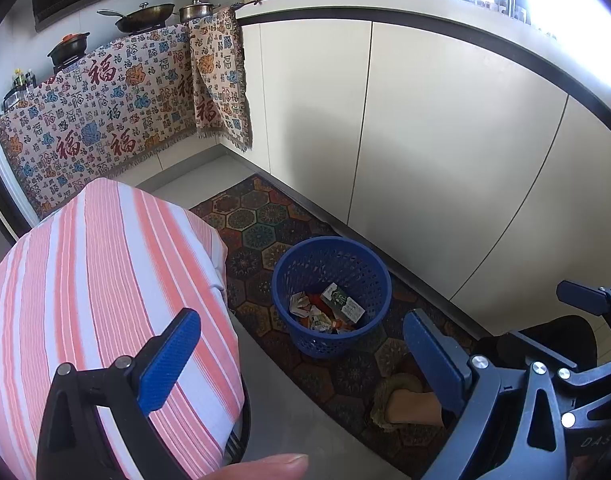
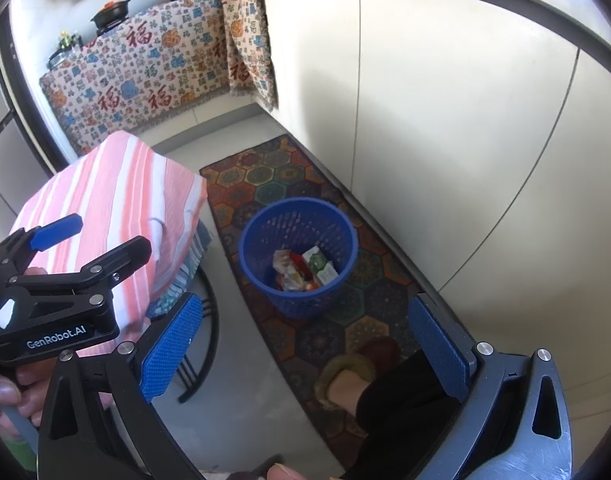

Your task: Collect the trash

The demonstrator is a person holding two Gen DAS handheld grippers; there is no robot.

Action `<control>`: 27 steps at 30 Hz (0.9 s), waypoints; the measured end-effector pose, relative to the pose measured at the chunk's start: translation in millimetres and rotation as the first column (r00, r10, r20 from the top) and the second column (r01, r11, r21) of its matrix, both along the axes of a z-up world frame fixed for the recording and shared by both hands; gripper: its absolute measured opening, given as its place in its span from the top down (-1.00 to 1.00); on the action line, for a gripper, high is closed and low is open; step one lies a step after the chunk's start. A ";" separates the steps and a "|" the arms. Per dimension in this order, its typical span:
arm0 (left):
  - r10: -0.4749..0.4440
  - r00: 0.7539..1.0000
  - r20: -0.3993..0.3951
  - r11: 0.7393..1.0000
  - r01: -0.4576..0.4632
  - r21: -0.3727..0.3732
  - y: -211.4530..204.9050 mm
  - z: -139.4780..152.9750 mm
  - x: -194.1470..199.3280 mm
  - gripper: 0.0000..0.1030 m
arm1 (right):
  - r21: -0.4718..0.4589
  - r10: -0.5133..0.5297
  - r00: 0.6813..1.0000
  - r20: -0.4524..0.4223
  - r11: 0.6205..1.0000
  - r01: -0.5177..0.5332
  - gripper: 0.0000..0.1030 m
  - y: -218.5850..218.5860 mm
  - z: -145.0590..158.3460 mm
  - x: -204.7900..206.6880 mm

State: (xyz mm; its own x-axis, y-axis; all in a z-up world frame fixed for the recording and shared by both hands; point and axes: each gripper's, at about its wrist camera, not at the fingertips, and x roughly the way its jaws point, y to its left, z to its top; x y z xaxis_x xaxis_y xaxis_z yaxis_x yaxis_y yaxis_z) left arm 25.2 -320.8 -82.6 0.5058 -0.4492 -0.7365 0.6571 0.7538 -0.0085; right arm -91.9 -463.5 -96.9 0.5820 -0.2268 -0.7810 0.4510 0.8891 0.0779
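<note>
A blue perforated waste basket [image 1: 331, 294] stands on the patterned floor mat and also shows in the right wrist view [image 2: 299, 254]. It holds several pieces of trash [image 1: 325, 309], among them a green-and-white carton [image 2: 319, 267] and crumpled wrappers. My left gripper [image 1: 301, 354] is open and empty, held above the floor short of the basket. My right gripper [image 2: 305, 346] is open and empty, also above the mat short of the basket. The left gripper's body shows at the left of the right wrist view [image 2: 57, 280].
A table under a pink-and-white striped cloth [image 1: 105, 300] stands left of the basket. Cream cabinet doors [image 1: 425, 140] run along the right. A patterned cloth [image 1: 105, 112] hangs over the stove counter at the back. The person's slippered foot [image 2: 345, 384] rests on the mat [image 1: 265, 232].
</note>
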 end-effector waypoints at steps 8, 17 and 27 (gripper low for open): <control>-0.006 1.000 -0.002 1.000 0.006 0.004 0.2 -2.5 -1.0 -1.00 | 0.002 -0.006 1.000 -0.004 1.000 0.006 -0.99 -0.4 0.8 1.2; -0.008 1.000 -0.002 1.000 0.008 0.007 -1.8 -2.5 -0.5 -1.00 | 0.007 -0.005 1.000 -0.005 1.000 0.005 -0.99 -1.8 -0.4 0.7; -0.017 1.000 -0.006 1.000 0.017 0.012 -3.8 -4.3 -1.7 -1.00 | 0.013 -0.005 1.000 -0.005 1.000 0.005 -0.99 -2.0 -1.5 0.6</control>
State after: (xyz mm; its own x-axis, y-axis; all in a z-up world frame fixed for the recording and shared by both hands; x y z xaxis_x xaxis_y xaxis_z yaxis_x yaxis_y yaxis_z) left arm 23.5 -324.6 -86.9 0.4940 -0.4486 -0.7448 0.6699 0.7424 -0.0029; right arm -91.3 -465.5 -98.4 0.5768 -0.2200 -0.7867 0.4562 0.8856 0.0867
